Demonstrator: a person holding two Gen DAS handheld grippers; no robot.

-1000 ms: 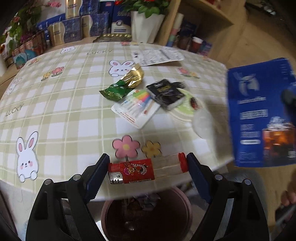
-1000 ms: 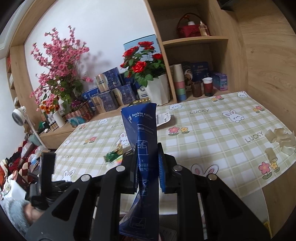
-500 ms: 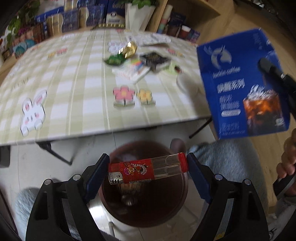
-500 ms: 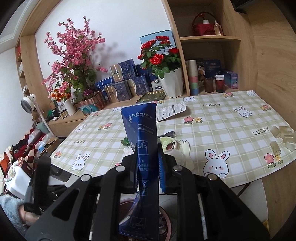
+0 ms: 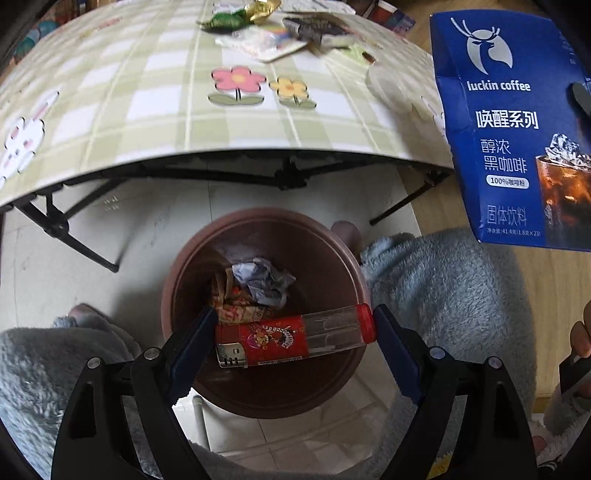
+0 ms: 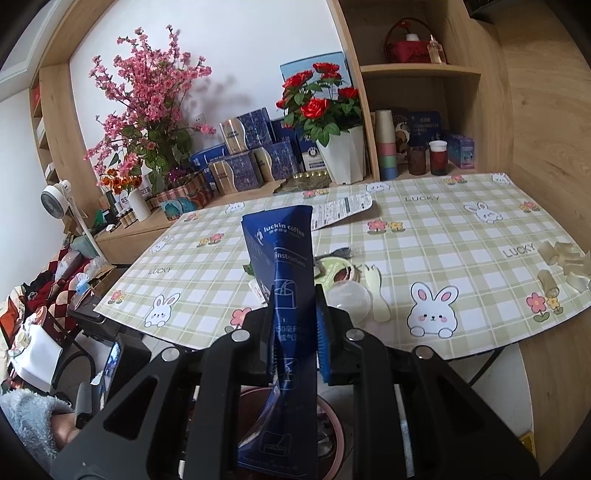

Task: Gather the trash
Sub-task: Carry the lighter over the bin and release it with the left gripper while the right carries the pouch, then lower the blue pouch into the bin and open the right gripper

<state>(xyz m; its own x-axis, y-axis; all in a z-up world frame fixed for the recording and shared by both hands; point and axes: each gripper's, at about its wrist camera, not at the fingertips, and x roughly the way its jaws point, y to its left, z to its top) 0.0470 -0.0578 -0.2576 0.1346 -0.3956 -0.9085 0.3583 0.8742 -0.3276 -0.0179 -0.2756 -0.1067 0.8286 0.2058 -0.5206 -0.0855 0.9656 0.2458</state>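
Note:
My left gripper [image 5: 295, 332] is shut on a red lighter [image 5: 291, 338], gripped end to end and held lying across, right over the mouth of a brown trash bin [image 5: 184, 280] on the floor. Crumpled paper and wrappers [image 5: 258, 284] lie inside the bin. My right gripper [image 6: 295, 317] is shut on a flattened blue coffee box [image 6: 286, 277], held upright above the bin [image 6: 334, 439]; the same box [image 5: 513, 129] shows at the right of the left wrist view.
The checked table [image 6: 424, 229] still carries a clear lid [image 6: 349, 297], a white spoon [image 6: 378, 295], a green lid [image 6: 334, 271], a printed sheet [image 6: 341, 210] and wrappers [image 5: 236, 18]. A person's fleece-clad legs [image 5: 443, 288] flank the bin. Shelves with boxes and flowers stand behind.
My left gripper carried the lighter off the table edge and down over the bin, tilting more steeply. The right gripper drew back from the table with the box.

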